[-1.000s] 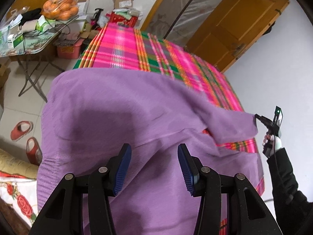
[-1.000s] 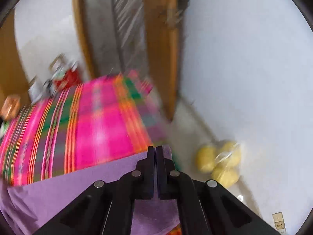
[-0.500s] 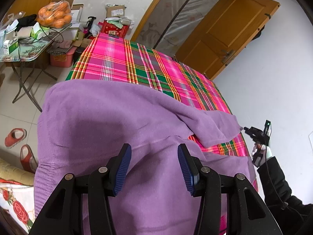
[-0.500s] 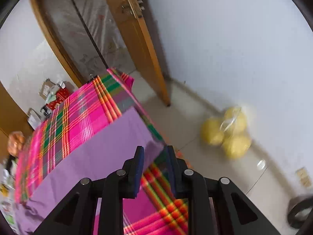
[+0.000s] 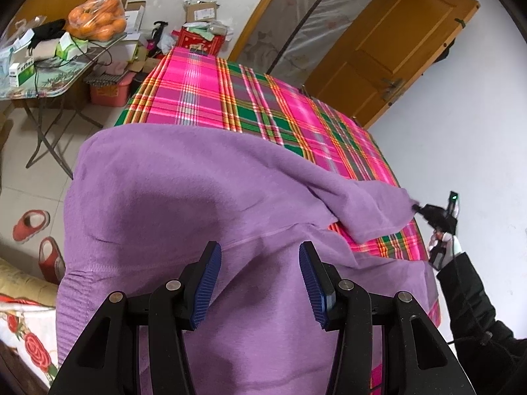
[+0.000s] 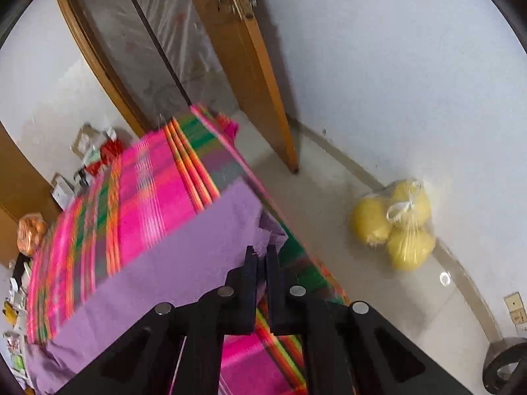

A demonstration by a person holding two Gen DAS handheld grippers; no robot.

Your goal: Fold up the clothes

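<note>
Item one: my purple garment (image 5: 184, 204), spread over the pink plaid surface (image 5: 210, 98), sleeve end reaching its far edge. Item two: left hand-held gripper (image 5: 260, 283), jaws wide, empty above the cloth. Item three: right hand-held gripper (image 6: 260, 256), jaws closing on the sleeve end (image 6: 260, 227).

White walls (image 6: 395, 65), open wooden door (image 5: 392, 49), tiled floor (image 6: 378, 296), cluttered folding table (image 5: 49, 82)

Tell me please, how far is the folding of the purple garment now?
Early. The purple garment lies spread on the plaid cloth, no fold finished. The right gripper is closing on its sleeve end; the left gripper is open above it. All folds remain.
</note>
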